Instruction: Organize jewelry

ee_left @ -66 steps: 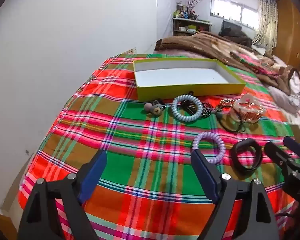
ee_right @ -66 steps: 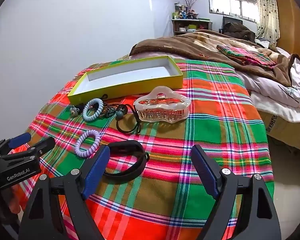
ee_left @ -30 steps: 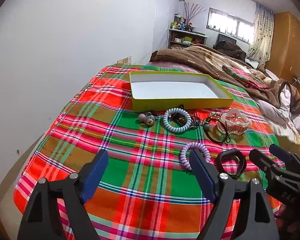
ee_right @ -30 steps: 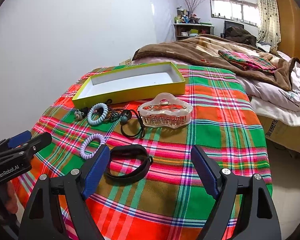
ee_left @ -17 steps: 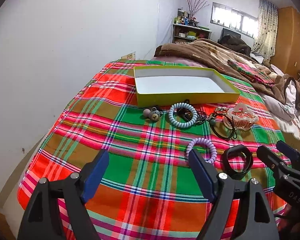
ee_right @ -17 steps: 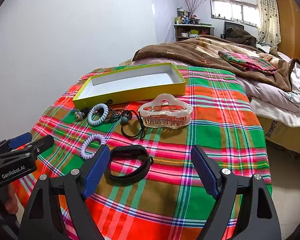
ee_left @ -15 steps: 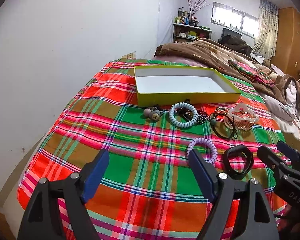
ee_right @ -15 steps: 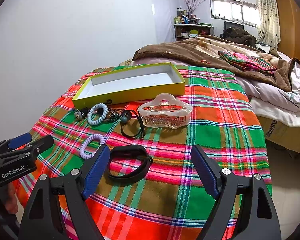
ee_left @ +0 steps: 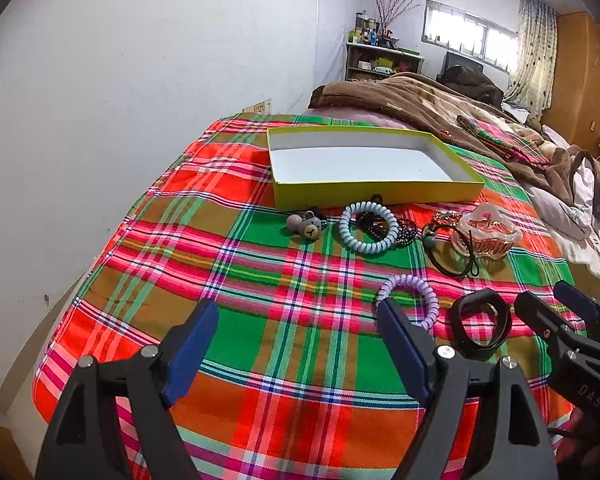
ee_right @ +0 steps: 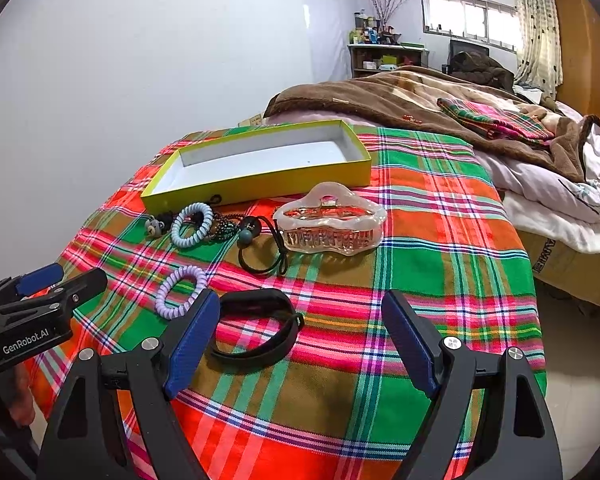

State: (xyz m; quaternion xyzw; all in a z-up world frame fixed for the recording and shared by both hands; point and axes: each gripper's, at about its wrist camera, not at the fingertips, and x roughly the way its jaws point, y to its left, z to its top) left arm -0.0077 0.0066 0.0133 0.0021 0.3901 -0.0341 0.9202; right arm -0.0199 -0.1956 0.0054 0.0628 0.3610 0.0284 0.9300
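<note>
Jewelry pieces, spread over plaid bedcover (ee_left: 236, 264) in front of yellow box (ee_left: 372, 194). Box open, white inside, nothing visible in it, set toward far edge of plaid cloth, near brown blanket (ee_right: 400, 96).

Just in front of box, a row: bear-head hair tie (ee_left: 307, 225) at left, then pale blue coil tie (ee_left: 367, 227) lying over dark beaded bracelet (ee_left: 405, 231), then black elastic with grey bead (ee_left: 450, 254), then clear hair claw (ee_right: 332, 229) at right end, touching the elastic's loop.

Closer in: lilac coil tie (ee_left: 408, 294) and, just to its right, black band (ee_right: 256, 330), flat on the cloth, the two apart.

Left tool (ee_left: 298, 344) wide open, gripping nothing, held low over near edge of bed. Lilac coil tie just beyond tip of its right finger, partly hidden behind it; black band farther right, outside the gap. Bare plaid between the fingers.

Right tool (ee_right: 300, 340) likewise wide open, nothing held. Black band partly between its fingers, toward the left one, left part hidden behind that fingertip. Lilac coil tie just outside and beyond the left finger. Hair claw straight ahead, well apart from the fingertips.

Each tool visible at the edge of the other's view, side by side near the foot of the cloth.
</note>
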